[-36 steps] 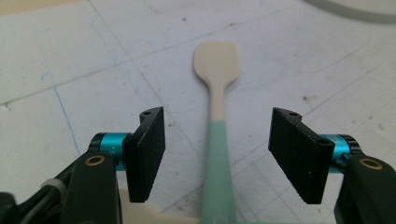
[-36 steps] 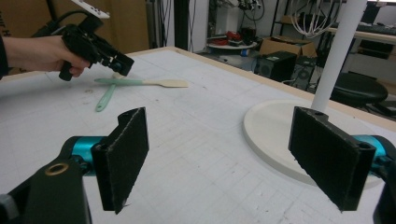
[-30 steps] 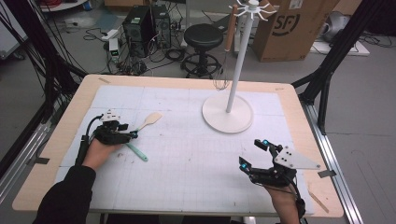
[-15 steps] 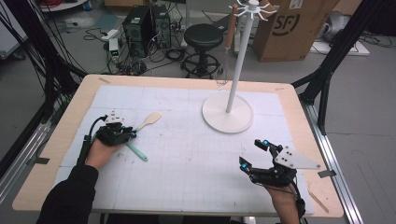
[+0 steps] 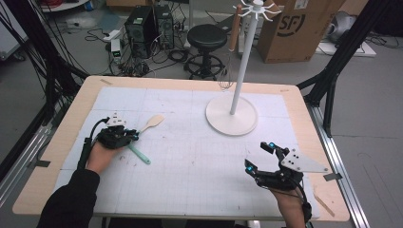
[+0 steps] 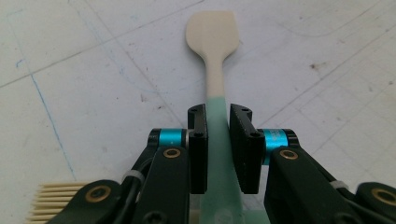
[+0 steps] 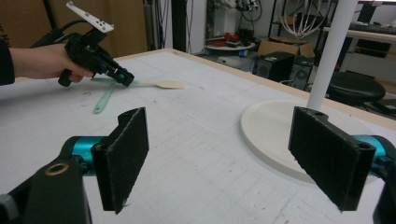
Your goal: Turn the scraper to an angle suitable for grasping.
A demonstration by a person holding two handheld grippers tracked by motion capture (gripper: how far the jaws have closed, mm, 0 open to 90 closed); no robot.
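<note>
Beyond the wooden-edged table (image 5: 57,142) a grey floor (image 5: 375,95) carries a black round stool (image 5: 206,35), computer towers (image 5: 142,23), tangled cables (image 5: 176,54) and a cardboard box (image 5: 297,28).

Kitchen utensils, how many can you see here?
2. A spatula lies on the table between the left hand-held gripper's jaws; a whisk hangs from the white stand. Others may be hidden.

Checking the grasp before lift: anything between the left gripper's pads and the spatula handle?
Nothing visible. The left gripper has just been closing, and its pads flank the green handle of the spatula directly, with no other item wedged in. The spatula lies flat on the table. A comb-like item sits off to the side, clear of the jaws.
</note>
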